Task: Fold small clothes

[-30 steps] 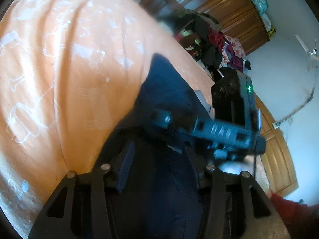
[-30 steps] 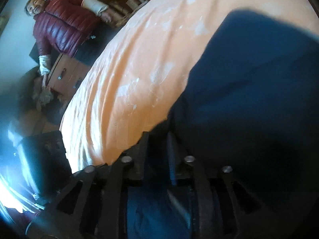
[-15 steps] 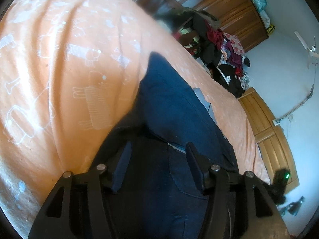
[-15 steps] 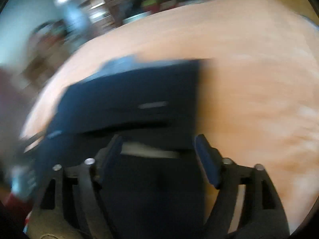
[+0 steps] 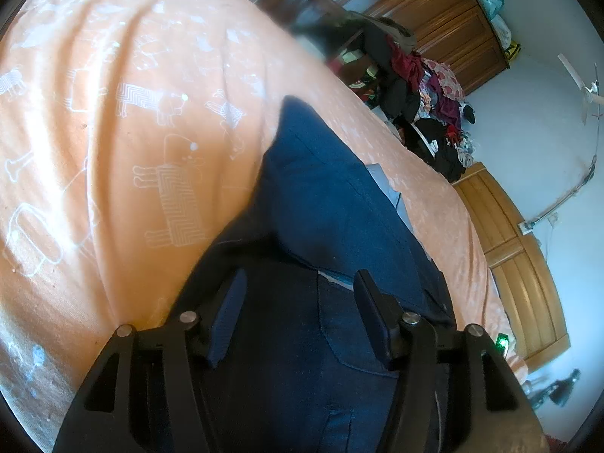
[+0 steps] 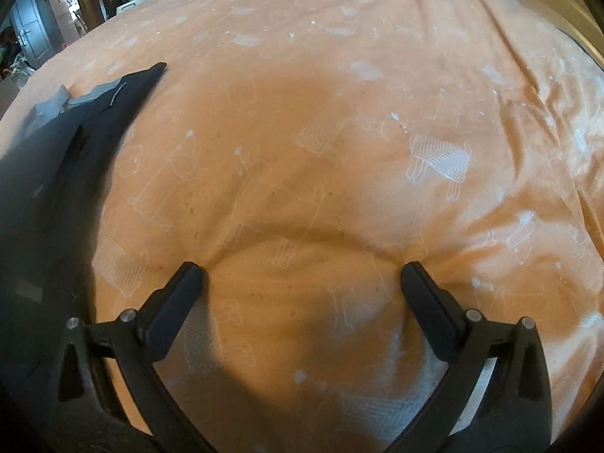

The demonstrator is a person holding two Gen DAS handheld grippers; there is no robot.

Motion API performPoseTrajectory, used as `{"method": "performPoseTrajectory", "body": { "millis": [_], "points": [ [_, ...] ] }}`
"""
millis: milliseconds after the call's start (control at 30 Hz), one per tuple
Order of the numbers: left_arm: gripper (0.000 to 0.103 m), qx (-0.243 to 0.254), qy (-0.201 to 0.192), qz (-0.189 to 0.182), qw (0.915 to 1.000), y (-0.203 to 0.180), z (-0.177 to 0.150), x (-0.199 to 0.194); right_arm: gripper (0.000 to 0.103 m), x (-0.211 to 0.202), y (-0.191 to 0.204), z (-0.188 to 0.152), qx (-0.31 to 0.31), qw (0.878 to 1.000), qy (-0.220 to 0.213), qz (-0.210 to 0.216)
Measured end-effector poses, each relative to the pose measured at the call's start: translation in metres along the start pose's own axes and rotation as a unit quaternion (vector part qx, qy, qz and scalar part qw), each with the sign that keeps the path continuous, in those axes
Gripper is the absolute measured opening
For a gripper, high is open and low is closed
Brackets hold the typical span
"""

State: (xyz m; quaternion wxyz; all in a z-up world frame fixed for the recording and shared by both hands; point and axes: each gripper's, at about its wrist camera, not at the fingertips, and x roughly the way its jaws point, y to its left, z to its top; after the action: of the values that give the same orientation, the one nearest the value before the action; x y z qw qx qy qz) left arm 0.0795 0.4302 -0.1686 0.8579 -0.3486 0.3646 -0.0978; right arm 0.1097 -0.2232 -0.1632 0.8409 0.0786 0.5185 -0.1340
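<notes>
1. On the orange bedsheet lies 1 pair of dark blue trousers, partly folded, with a top layer doubled over the lower one.
2. 2 grippers show, 1 per view. The left gripper hangs over the trousers with its 2 fingers spread, denim showing between them; nothing is clamped.
3. The right gripper has its 2 fingers wide apart, both tips pressed into the bare sheet, which dimples and creases between them. It grips nothing.
4. In the right wrist view the trousers sit at the far left, well apart from that gripper, a pale grey lining showing at their upper edge.
5. Beyond the bed stand 1 heap of mixed clothes, 1 dark wooden wardrobe and lighter wooden doors. 1 white ceiling fan shows on the pale wall.
6. Nothing lies between either gripper and the cloth under it.
7. The sheet is smooth cotton, printed with white outline dogs and bones, and rumpled at the right. The trousers are stiff denim with stitched seams.
</notes>
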Motion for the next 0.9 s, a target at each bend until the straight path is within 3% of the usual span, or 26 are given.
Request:
{"method": "performPoseTrajectory", "body": {
  "millis": [400,900],
  "points": [
    [0.063,0.000,0.000,0.000,1.0000,0.000,-0.001,0.000,0.103,0.000,-0.007,-0.009,-0.009,0.999,-0.033,0.006],
    [0.063,0.002,-0.001,0.000,1.0000,0.001,0.000,-0.001,0.103,-0.001,-0.006,-0.012,-0.008,0.999,-0.031,0.006]
  ]
}}
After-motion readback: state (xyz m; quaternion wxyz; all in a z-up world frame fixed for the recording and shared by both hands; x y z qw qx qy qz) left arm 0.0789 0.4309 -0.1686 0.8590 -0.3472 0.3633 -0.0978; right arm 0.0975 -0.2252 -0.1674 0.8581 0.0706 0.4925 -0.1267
